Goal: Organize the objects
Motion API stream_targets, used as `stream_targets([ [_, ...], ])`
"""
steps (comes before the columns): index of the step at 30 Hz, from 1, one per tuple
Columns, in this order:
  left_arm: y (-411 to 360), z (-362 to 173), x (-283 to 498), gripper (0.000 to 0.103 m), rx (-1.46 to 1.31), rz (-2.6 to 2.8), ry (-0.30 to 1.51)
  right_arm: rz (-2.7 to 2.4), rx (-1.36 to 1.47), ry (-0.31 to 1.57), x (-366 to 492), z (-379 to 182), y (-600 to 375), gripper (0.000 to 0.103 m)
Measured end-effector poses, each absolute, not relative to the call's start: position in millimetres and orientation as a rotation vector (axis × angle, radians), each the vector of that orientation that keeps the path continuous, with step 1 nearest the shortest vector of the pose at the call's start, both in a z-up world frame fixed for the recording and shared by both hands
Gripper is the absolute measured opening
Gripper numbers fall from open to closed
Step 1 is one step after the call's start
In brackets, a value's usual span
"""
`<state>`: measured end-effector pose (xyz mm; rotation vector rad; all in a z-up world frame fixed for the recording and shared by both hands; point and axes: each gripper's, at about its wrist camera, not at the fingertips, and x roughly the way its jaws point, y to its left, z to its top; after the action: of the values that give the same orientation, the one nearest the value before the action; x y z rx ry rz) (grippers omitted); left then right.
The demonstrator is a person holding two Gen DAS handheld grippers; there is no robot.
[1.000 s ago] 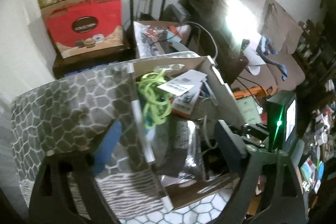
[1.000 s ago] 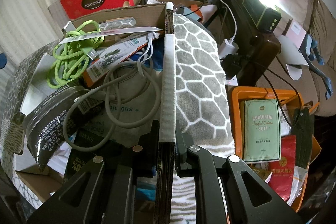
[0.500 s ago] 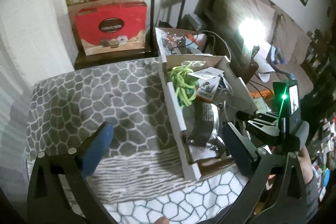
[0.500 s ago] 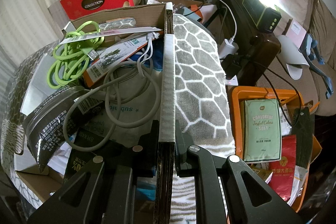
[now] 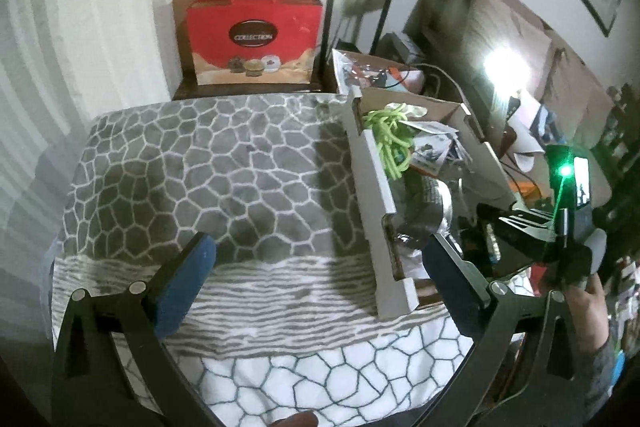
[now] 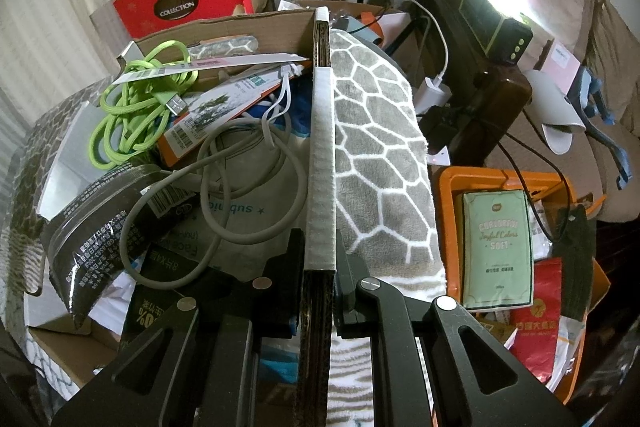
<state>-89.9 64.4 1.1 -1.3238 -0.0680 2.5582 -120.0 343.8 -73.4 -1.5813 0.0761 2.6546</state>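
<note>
Pinching the cardboard box [image 6: 319, 163] wall, right gripper [image 6: 319, 259] jaws; left gripper [image 5: 316, 267] jaws spread.

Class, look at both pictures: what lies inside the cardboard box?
Inside the box: a green cable, a grey cable, a dark jar and packets. These cover the bottom, so anything beneath is hidden.

grey honeycomb-patterned blanket [image 5: 224, 167], lime-green cable [image 6: 132, 115], orange bin [image 6: 446, 187]

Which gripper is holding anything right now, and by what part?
The right gripper is clamped on the cardboard box, on the near end of its right side wall. The left gripper is open over the blanket, holding nothing.
</note>
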Motion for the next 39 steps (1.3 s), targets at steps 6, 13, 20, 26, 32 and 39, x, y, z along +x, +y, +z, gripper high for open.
stream_targets([
  [6,56,-7,-88,0.103,-1.341,2.589,-0.076,2.659,-1.563,0.075,-118,-73,344,0.010],
  [13,50,-8,-85,0.103,-1.350,2.588,-0.085,2.647,-1.536,0.099,-107,-68,343,0.027],
  [20,40,-3,-78,0.103,-1.347,2.599,-0.088,2.681,-1.410,0.081,-78,-39,336,0.059],
  [26,33,4,-72,0.103,-1.331,2.625,-0.089,2.758,-1.299,0.030,-58,-6,315,0.074],
  [32,28,10,-65,0.103,-1.309,2.649,-0.064,2.829,-1.246,0.028,-44,13,293,0.083],
  [39,17,12,-56,0.103,-1.290,2.695,-0.061,2.880,-1.222,0.011,-30,21,262,0.090],
])
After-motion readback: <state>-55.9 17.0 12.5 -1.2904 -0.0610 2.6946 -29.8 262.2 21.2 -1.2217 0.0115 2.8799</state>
